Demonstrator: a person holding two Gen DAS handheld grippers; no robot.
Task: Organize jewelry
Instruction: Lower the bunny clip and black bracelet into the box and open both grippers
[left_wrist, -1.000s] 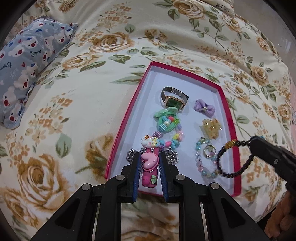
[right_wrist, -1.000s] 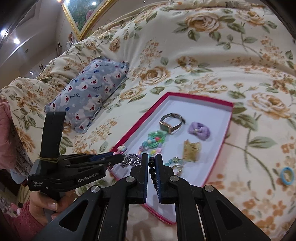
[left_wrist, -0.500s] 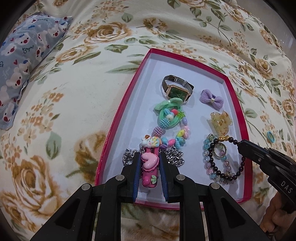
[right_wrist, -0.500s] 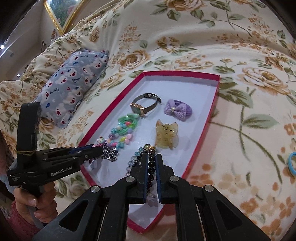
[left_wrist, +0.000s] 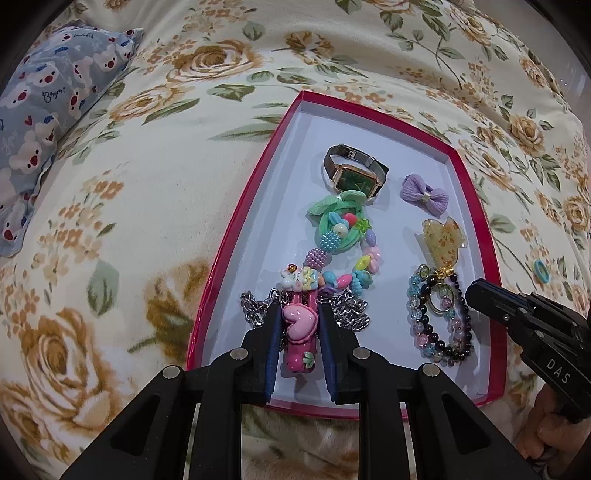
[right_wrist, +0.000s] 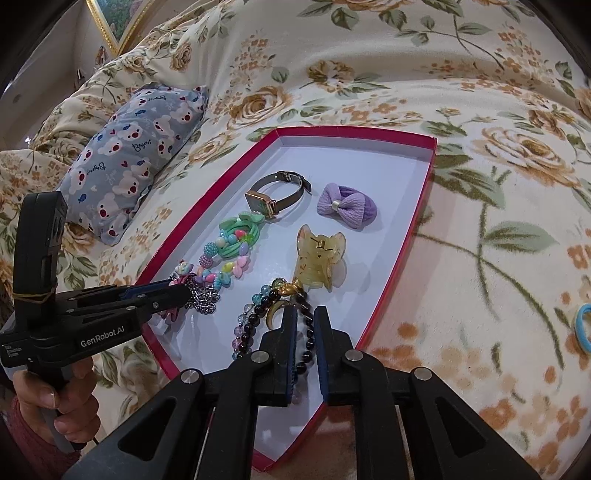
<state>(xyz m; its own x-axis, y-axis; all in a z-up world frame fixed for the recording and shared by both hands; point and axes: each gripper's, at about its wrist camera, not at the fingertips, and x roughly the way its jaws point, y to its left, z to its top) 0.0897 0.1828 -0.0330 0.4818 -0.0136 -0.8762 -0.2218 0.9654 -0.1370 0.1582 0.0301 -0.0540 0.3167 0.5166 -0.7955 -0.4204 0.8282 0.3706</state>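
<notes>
Your right gripper (right_wrist: 306, 325) sits low over the near right corner of the red tray (right_wrist: 421, 206), its fingers parted with the black bead bracelet (right_wrist: 306, 350) lying slack between them on the tray floor, so it reads as let go rather than pinched. To finish this placement well, lift straight up and back so no finger pad snags a bead, and check that the black strand lies flat across the pastel bead bracelet (left_wrist: 417, 314) without dragging the amber claw clip (right_wrist: 319, 258) just beyond it. Your left gripper (left_wrist: 299, 325) is closed on the pink heart hair clip (left_wrist: 298, 332), held at the near left end of the tray over the silver chain (left_wrist: 351, 314), with the colourful charm strand (left_wrist: 347, 251) running away from it toward the watch (left_wrist: 354, 173). Set that clip down on bare white floor beside the chain rather than on top of it, then ease the fingers apart. Both tools point forward and slightly down into the tray, your left hand (right_wrist: 55, 402) wrapped around its grip at the tray's near left side. The purple bow (left_wrist: 424, 194) is already tidy; the blue hair ring (right_wrist: 583, 326) lies out on the floral blanket (right_wrist: 480, 92), well apart from the tray, probably next to collect.
</notes>
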